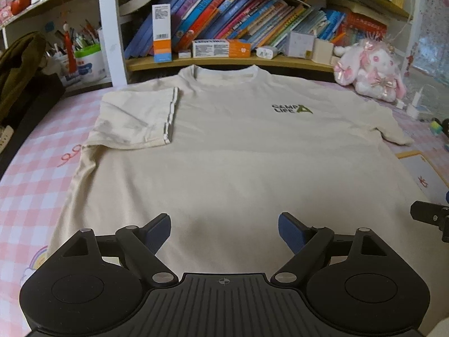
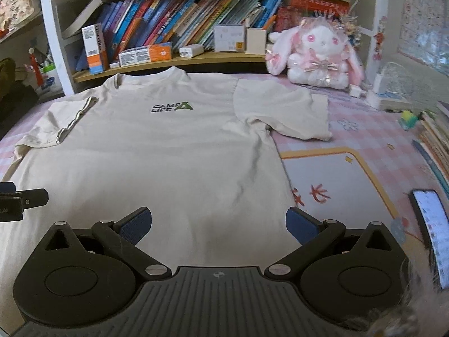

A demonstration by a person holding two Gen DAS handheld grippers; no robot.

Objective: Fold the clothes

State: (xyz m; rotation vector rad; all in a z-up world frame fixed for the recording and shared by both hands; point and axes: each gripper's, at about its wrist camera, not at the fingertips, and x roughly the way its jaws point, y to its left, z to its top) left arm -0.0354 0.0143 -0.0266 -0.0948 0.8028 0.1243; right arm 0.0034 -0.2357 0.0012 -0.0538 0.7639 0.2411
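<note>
Both grippers sit low over the near hem of the t-shirt [image 1: 224, 154], side by side. Left gripper [image 1: 224, 231] has its blue pads spread wide, nothing between them but shirt fabric below; no pad presses on cloth. Right gripper [image 2: 219, 226] is likewise spread wide, pads apart, holding nothing. Each gripper's black body edge shows at the side of the other's view.

T-shirt is beige, lying flat and face up on a pink checked table cover [image 1: 31, 174], collar pointing away toward the bookshelf [image 1: 224, 64]. Small dark chest print with a green triangle [image 1: 291, 108] is visible. Left sleeve [image 1: 134, 118] is folded inward onto the shirt body, its striped cuff edge running roughly up and down. Right sleeve [image 2: 283, 109] is spread out flat to the side, unfolded.

Behind the collar, the shelf carries a row of leaning books [image 1: 238, 19], an upright orange and white box [image 1: 162, 32], and a flat box [image 1: 221, 48] lying down. Pink and white plush rabbit [image 2: 317, 53] sits on the table right of the shirt, near the shelf end. Pen cup [image 1: 84, 56] stands far left. Phone [image 2: 432, 233] with lit screen lies at the right edge of the table, well apart from the shirt. White mat with yellow border [image 2: 336, 174] lies just beside the shirt's right side.
</note>
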